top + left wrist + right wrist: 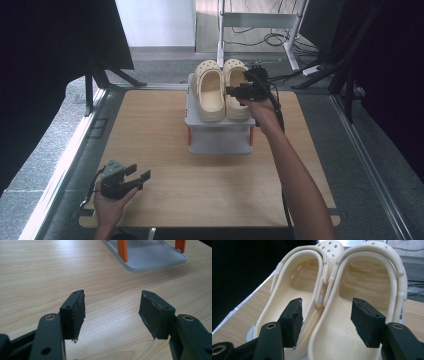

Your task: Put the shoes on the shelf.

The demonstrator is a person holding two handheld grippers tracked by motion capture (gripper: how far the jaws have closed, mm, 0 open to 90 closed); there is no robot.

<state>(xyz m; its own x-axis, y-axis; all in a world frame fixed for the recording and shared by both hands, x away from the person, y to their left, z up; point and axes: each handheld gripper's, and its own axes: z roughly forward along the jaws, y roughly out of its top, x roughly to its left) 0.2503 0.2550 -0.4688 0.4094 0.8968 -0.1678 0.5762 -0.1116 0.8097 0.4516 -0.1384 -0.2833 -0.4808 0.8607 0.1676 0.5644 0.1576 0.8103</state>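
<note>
A pair of cream clogs stands side by side on a small grey rack (220, 142) with orange legs, toes pointing away from me. My right gripper (234, 92) hovers open over the heel end of the pair. In the right gripper view its jaws (325, 315) straddle the touching inner walls of the left clog (304, 280) and the right clog (367, 277), and the pads press on nothing. The left clog (210, 92) lies uncovered; my hand hides part of the right clog (234, 70). My left gripper (140, 172) (112, 312) rests open and empty near the table's front left corner.
The wooden table (160, 130) stretches bare between my left gripper and the rack, whose lower shelf (150, 257) lies ahead of that gripper. Black curtains flank both sides. A metal frame and cables (260, 30) stand on the floor beyond the table.
</note>
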